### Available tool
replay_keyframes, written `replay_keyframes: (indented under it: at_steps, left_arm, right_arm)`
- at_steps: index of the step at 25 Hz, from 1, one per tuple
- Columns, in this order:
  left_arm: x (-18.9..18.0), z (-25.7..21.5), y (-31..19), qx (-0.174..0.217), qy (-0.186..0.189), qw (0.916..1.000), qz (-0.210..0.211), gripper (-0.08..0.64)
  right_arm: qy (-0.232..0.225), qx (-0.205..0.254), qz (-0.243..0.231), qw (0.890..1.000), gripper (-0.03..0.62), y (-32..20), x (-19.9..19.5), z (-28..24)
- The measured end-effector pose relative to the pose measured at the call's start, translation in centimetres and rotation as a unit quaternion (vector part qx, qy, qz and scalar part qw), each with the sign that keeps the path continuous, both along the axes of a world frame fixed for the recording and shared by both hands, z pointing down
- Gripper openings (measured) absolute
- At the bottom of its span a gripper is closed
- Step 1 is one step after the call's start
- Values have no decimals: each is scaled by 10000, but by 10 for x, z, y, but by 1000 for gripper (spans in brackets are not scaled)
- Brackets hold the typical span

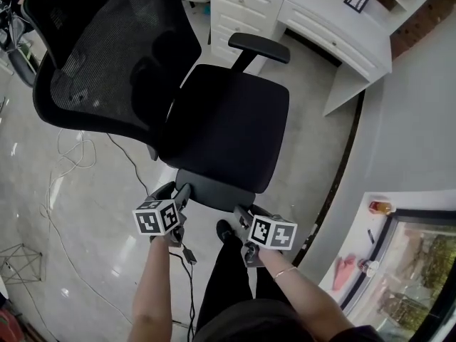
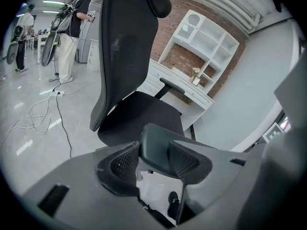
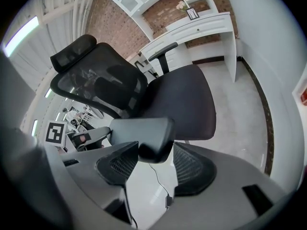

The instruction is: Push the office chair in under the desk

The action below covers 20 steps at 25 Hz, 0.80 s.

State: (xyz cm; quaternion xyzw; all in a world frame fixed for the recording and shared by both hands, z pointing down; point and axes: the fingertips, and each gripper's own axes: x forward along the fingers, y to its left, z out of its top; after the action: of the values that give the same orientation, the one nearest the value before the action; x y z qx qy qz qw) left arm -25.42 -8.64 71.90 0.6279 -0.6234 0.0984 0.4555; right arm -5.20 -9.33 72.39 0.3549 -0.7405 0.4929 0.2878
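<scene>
A black office chair stands out on the floor, turned side-on to me, with its mesh back point(image 1: 107, 41) at the left and its seat point(image 1: 228, 120) in the middle. The white desk point(image 1: 335, 20) is beyond it at the top right. The chair's near grey armrest point(image 1: 214, 189) lies just in front of both grippers. My left gripper point(image 1: 179, 192) is at the armrest's left end, jaws open, with that end point(image 2: 158, 150) lying across the gap and over one pad. My right gripper point(image 1: 241, 216) is at the right end, jaws open, with the armrest tip point(image 3: 141, 128) between its pads.
Loose cables point(image 1: 71, 162) trail over the glossy floor at the left, and one runs by my feet point(image 1: 187, 255). A grey wall with a dark skirting point(image 1: 342, 169) runs along the right. A white shelf unit point(image 2: 204, 37) stands on the desk. People point(image 2: 72, 28) stand far behind.
</scene>
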Motion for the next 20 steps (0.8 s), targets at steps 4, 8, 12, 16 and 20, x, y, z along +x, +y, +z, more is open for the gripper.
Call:
replay_keyframes:
  at_steps: [4, 8, 12, 16, 20]
  left_arm:
    - [4, -1, 0, -166, -124, 9997, 163, 186]
    - [19, -1, 0, -250, -120, 9991, 305, 186]
    - [45, 2, 0, -325, -46, 9986, 422, 186]
    - [72, 2, -5, -310, -14, 9988, 375, 186]
    - [98, 1, -9, -335, -10, 9988, 363, 186]
  right_arm:
    - [27, -2, 21, 10000, 209, -2, 3, -1]
    - [77, 91, -4, 9999, 209, -11, 16, -1]
    - [194, 248, -13, 9995, 209, -27, 40, 0]
    - [291, 400, 73, 9988, 206, -48, 65, -2]
    - [385, 515, 123, 9979, 194, -68, 88, -4]
